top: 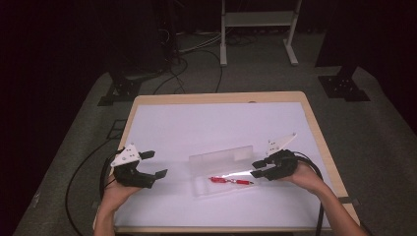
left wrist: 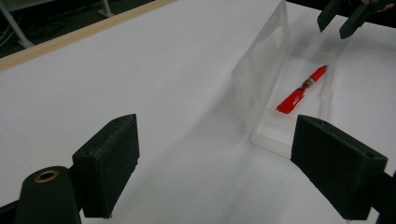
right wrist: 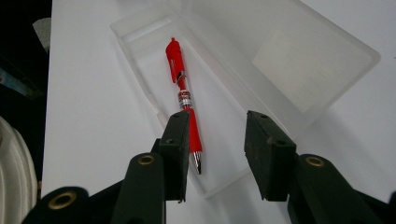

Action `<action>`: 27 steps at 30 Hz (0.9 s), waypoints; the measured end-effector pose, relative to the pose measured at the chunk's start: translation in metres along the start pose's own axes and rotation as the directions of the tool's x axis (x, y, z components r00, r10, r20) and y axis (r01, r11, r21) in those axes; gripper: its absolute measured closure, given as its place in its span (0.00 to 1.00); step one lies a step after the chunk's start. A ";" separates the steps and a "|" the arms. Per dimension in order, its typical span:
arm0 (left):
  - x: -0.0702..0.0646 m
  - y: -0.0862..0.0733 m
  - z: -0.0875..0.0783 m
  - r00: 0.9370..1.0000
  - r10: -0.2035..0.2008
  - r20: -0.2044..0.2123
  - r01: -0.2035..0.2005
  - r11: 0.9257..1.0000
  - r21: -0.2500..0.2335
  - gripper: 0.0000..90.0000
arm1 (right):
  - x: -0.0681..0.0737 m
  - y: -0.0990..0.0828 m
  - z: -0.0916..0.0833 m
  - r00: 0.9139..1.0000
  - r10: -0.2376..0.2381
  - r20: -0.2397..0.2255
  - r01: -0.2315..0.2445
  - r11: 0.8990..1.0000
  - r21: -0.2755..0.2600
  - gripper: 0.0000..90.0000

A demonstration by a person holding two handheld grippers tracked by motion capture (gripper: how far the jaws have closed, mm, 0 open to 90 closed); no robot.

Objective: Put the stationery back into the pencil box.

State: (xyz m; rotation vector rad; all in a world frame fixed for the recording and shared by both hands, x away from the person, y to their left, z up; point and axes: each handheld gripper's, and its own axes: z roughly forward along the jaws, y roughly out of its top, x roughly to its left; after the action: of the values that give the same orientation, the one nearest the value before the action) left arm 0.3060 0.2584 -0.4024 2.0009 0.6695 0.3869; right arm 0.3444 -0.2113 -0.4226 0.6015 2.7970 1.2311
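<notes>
**Red pen in open case, both tongs spread**

A red pen [top: 230, 180] lies inside a clear plastic case [top: 201, 188] near the worktop's [top: 196, 128] front edge, lid [top: 221, 158] upright. The right tongs [top: 259, 168] hover spread at the case's right end, over the pen's tip. The left tongs [top: 153, 164], spread and empty, sit well apart near the left edge. Bare worktop lies behind. The right gripper view shows the pen's silver tip [right wrist: 198, 163].

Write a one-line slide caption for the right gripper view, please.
Open right gripper above a red pen in an open clear case.
</notes>
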 end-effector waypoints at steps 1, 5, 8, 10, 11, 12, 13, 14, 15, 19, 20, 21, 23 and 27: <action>0.000 0.000 0.000 1.000 0.000 -0.001 0.000 1.000 0.000 0.17 | 0.000 -0.001 -0.001 1.000 0.004 0.002 -0.004 1.000 -0.001 0.66; 0.000 0.000 0.000 1.000 0.000 0.001 0.000 1.000 -0.001 0.16 | 0.000 -0.006 -0.004 1.000 0.009 0.005 -0.009 1.000 0.003 0.66; 0.000 0.000 0.000 1.000 0.001 0.002 -0.001 1.000 0.001 0.16 | 0.000 -0.009 -0.007 1.000 0.013 0.011 -0.013 1.000 0.003 0.66; 0.000 0.000 0.001 1.000 0.001 0.002 -0.001 1.000 0.000 0.17 | -0.001 -0.012 -0.009 1.000 0.016 0.017 -0.016 1.000 0.000 0.66; 0.000 0.000 0.001 1.000 0.001 0.004 -0.001 1.000 0.000 0.16 | -0.001 -0.013 -0.010 1.000 0.017 0.018 -0.017 1.000 0.001 0.66; 0.000 0.001 0.001 1.000 0.001 0.004 -0.001 1.000 0.000 0.16 | -0.001 -0.014 -0.011 1.000 0.020 0.021 -0.020 1.000 -0.003 0.66; 0.000 0.001 0.001 1.000 0.001 0.004 -0.001 1.000 0.000 0.16 | -0.001 -0.015 -0.012 1.000 0.020 0.022 -0.020 1.000 -0.005 0.66; 0.000 0.001 0.001 1.000 0.002 0.005 -0.002 1.000 0.001 0.16 | -0.001 -0.016 -0.013 0.999 0.024 0.023 -0.024 1.000 -0.006 0.66; 0.000 0.001 0.001 1.000 0.002 0.005 -0.002 1.000 0.001 0.16 | -0.001 -0.017 -0.014 0.999 0.026 0.025 -0.026 1.000 -0.004 0.66; 0.000 0.001 0.001 1.000 0.001 0.006 -0.001 1.000 -0.001 0.16 | -0.002 -0.021 -0.015 0.999 0.033 0.031 -0.032 0.999 -0.005 0.66; 0.000 0.001 0.001 1.000 0.000 0.005 0.000 1.000 0.000 0.16 | -0.002 -0.022 -0.016 0.999 0.035 0.031 -0.035 0.999 -0.003 0.66; 0.000 0.001 0.001 1.000 0.000 0.005 0.000 1.000 0.000 0.16 | -0.002 -0.023 -0.016 0.999 0.041 0.032 -0.041 0.999 -0.007 0.66; 0.000 0.000 0.001 1.000 0.000 0.005 0.000 1.000 0.000 0.16 | -0.002 -0.025 -0.017 0.998 0.043 0.035 -0.043 0.999 -0.005 0.65; 0.001 0.000 0.001 1.000 -0.001 0.006 0.001 1.000 0.001 0.16 | -0.001 -0.030 -0.019 0.998 0.047 0.039 -0.047 0.999 -0.001 0.65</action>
State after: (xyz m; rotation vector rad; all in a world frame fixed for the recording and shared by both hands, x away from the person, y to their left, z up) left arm 0.3073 0.2576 -0.4028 2.0023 0.6672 0.3799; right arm 0.3319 -0.2434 -0.4309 0.6874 2.7660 1.2142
